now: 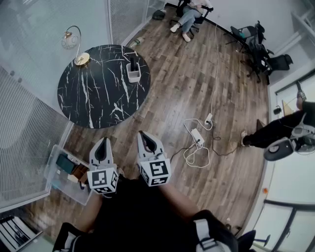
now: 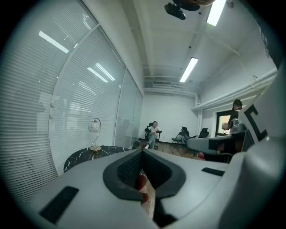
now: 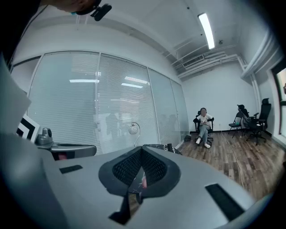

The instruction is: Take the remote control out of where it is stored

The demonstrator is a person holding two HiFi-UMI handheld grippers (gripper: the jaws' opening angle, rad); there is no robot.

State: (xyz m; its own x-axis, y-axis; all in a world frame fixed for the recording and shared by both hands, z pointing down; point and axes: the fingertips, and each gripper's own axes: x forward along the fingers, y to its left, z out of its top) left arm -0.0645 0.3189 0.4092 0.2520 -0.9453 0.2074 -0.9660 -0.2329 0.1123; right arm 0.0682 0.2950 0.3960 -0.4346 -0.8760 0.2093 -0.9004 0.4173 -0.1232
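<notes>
A dark remote control stands upright in a small white holder on a round black marble table at the far left. Both grippers hang over the wooden floor close to my body, well short of the table. My left gripper is shut with nothing in it, and my right gripper beside it is also shut and empty. The left gripper view has its jaw tips meeting, with the table low at left. In the right gripper view the tips meet too, with the table edge just beyond.
A gold arc lamp stands on the table's far rim. A clear plastic bin with odds and ends sits by the glass wall at left. A power strip and cables lie on the floor at right. A person sits far off; another stands at right.
</notes>
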